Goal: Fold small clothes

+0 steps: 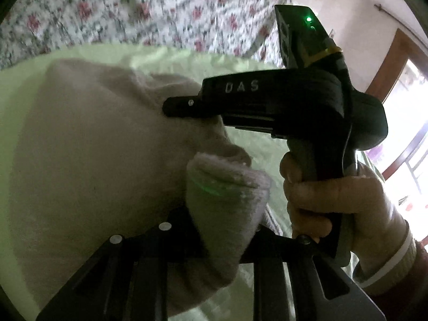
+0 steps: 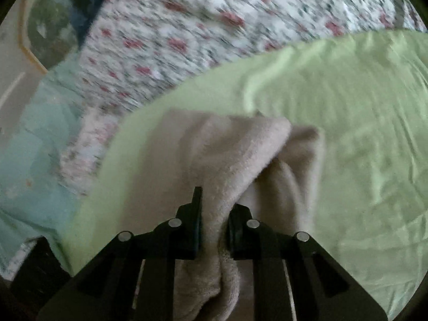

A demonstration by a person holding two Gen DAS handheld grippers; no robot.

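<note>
Beige fleece garment (image 2: pixel 214 155) lies bunched on the light green sheet (image 2: pixel 347 123), floral quilt (image 2: pixel 203 26) beyond it at 12 o'clock.

Right gripper (image 2: pixel 212 223): fingers narrow, clamped on a thick fold of the fleece; the cloth passes between the pads and bulges out below them toward 6 o'clock. The rest of the garment spreads from the grip toward 12 and 1 o'clock.

Left gripper (image 1: pixel 214 240): a fold of the garment (image 1: pixel 101 147) drapes over the fingers at 6 o'clock and hides the tips. Cannot tell the finger gap or whether they grip it.

Left view: the right gripper (image 1: pixel 174 105) enters from 3 o'clock, tip on the fleece, held by the right hand (image 1: pixel 334 203). Window (image 1: pixel 409 123) at 3 o'clock.
</note>
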